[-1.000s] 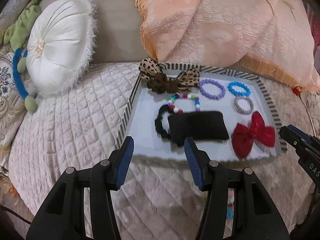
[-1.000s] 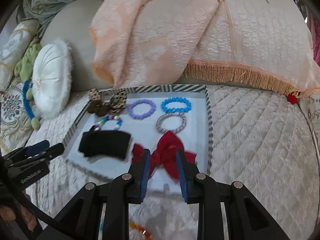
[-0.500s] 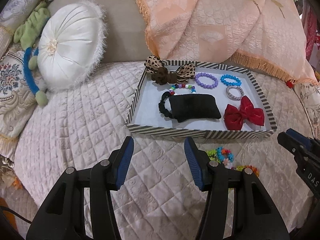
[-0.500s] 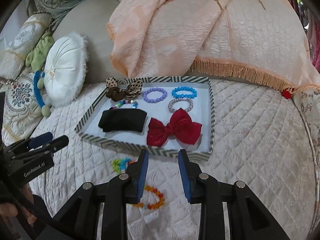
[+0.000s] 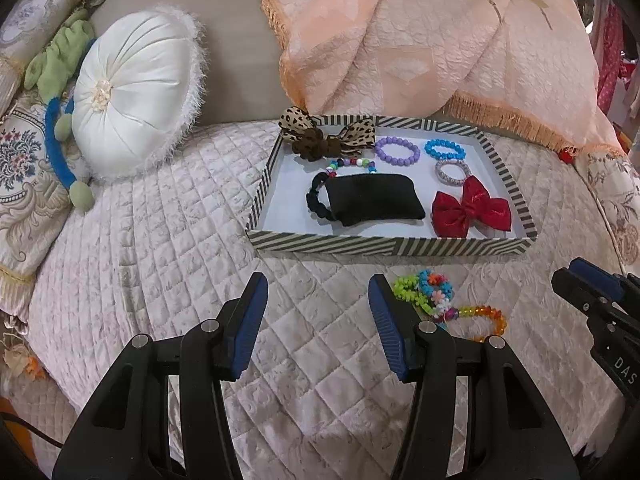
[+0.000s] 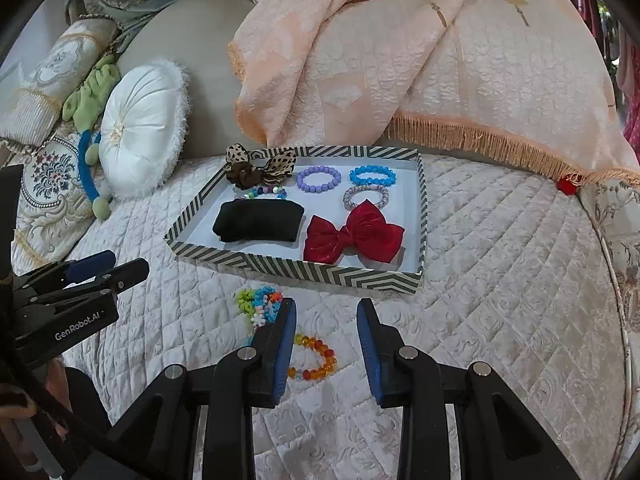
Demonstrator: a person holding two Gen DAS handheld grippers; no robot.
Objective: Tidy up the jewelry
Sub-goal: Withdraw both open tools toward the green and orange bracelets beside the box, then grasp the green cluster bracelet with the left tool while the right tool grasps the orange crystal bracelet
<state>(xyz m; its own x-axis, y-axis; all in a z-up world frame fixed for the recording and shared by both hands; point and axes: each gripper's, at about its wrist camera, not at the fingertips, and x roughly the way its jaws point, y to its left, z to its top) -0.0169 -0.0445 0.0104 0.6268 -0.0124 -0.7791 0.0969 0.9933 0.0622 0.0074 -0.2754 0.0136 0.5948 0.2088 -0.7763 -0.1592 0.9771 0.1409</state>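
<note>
The black pouch [image 5: 374, 197] hid part of the black scrunchie [image 5: 317, 197] and of the mixed-bead bracelet [image 5: 350, 164] behind it. All lay in the striped tray [image 5: 384, 245] with a red bow [image 5: 472, 210], leopard bow [image 5: 326, 136], and purple [image 5: 398, 151], blue [image 5: 445, 150] and silver [image 5: 452, 171] bracelets. On the quilt [image 5: 160, 240] before the tray lay a flower-bead bracelet [image 6: 260, 302] and an amber one [image 6: 316, 358], partly behind a finger. The left gripper [image 5: 318, 312] stood spread wide and empty; the right gripper [image 6: 326, 340], narrower, pinched nothing.
</note>
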